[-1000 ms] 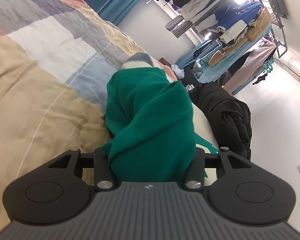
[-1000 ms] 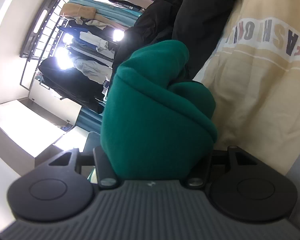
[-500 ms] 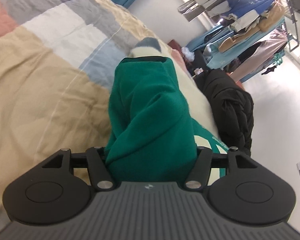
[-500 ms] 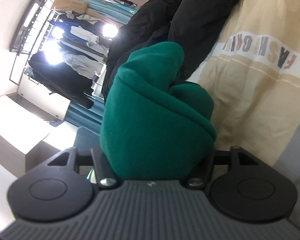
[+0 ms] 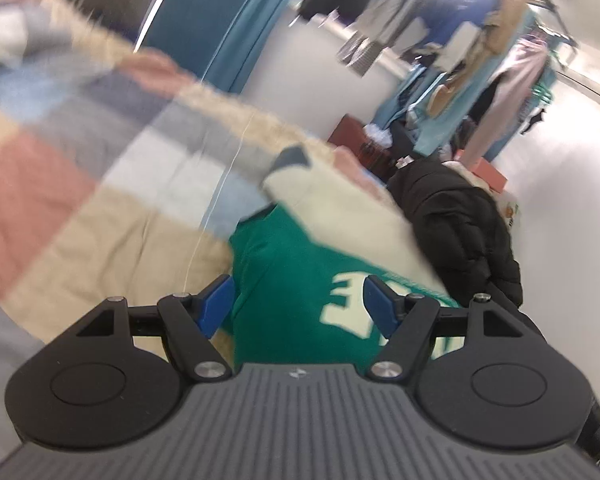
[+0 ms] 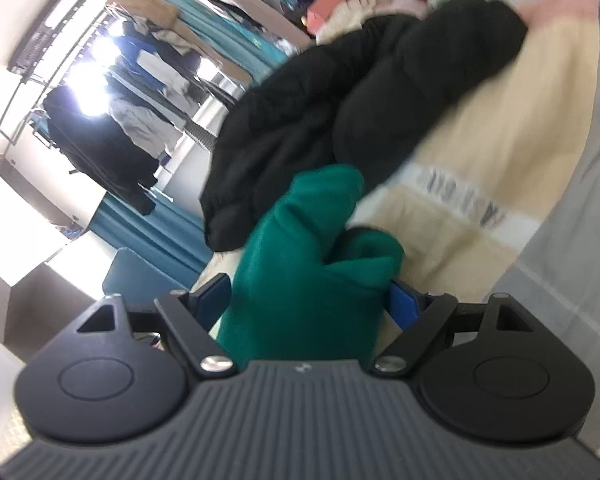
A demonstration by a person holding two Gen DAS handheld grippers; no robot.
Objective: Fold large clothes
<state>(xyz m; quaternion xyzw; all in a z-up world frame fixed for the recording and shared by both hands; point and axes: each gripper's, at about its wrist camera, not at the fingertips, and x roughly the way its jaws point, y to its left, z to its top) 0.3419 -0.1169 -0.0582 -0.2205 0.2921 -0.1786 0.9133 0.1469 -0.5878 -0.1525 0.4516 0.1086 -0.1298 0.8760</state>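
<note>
On the bed, left gripper (image 5: 298,300) has released green garment (image 5: 300,264).

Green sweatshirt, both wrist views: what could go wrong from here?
1. The left gripper is open with nothing between its fingers, so the green sweatshirt hangs only from the right gripper. The fold may slump unevenly.
2. The fabric bunched in the right fingers may leave creases.
3. A black jacket and a cream garment lie close by. The sweatshirt could land on them.
</note>
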